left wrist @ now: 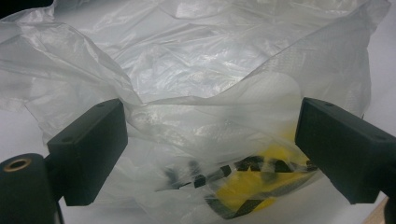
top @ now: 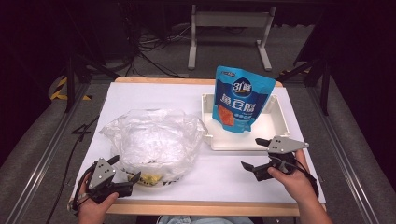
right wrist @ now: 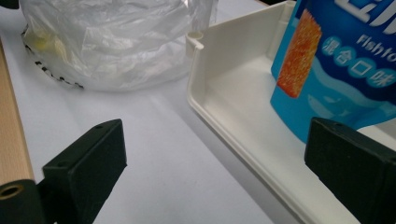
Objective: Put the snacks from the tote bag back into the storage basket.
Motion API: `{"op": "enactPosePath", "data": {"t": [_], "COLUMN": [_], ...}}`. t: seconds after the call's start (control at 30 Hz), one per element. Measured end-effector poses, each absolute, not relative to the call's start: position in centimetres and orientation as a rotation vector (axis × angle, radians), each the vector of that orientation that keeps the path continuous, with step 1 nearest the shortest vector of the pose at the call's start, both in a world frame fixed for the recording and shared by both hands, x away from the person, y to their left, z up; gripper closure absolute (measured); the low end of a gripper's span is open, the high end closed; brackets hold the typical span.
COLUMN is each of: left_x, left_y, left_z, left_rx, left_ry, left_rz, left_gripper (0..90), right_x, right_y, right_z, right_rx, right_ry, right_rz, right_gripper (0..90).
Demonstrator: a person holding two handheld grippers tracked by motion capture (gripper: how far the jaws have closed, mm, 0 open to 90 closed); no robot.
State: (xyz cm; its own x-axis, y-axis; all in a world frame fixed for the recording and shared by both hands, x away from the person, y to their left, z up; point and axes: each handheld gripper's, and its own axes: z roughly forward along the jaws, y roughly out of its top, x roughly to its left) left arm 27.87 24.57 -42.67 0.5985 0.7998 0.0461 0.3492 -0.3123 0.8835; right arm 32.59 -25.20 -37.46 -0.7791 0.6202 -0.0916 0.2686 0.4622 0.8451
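White paper covers the table [top: 224, 177], with dark floor, cables and a metal frame behind it; on the left half sits a crumpled clear plastic bag [top: 152, 140], open at the top and printed in yellow and black near its base; on the right a white tray [top: 280, 112] holds a blue snack pouch [top: 240, 100] that stands propped against the tray's far wall; the left gripper [top: 126, 170] hovers just at the bag's near edge with its jaws wide apart, and in the left gripper view the film [left wrist: 196, 116] lies between them without being pinched; the right gripper [top: 256, 153] hangs over bare paper just in front of the tray, jaws likewise wide and holding nothing, the pouch [right wrist: 336, 70] close ahead of it in the right gripper view; the pouch looks light, its foil smooth and probably slippery, stiff at the sealed edges and soft in the belly, so a pinch on the top seam or a side seam should hold better than a squeeze across the middle; the bag is flimsy and will collapse and slide when touched, so its rim is the place to grip and hold open; whether anything lies inside it I cannot tell.
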Motion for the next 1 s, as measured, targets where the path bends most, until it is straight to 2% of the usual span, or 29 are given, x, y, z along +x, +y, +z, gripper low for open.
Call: {"op": "enactPosePath", "data": {"t": [0.67, 1.0], "left_x": [28.1, 28.2], "left_y": [24.7, 24.6], "left_z": [-42.8, -42.9], "left_rx": [1.918, 1.928], "left_ry": [0.916, 0.91], "left_rz": [0.588, 0.583], "left_gripper": [9.8, 9.5], "right_x": [32.8, 32.9], "right_y": [-24.4, -24.3], "right_z": [-43.5, -43.9], "right_rx": [0.796, 0.81], "right_ry": [2.342, 2.374], "right_rz": [1.193, 1.182], "right_gripper": [4.5, 4.5]}}
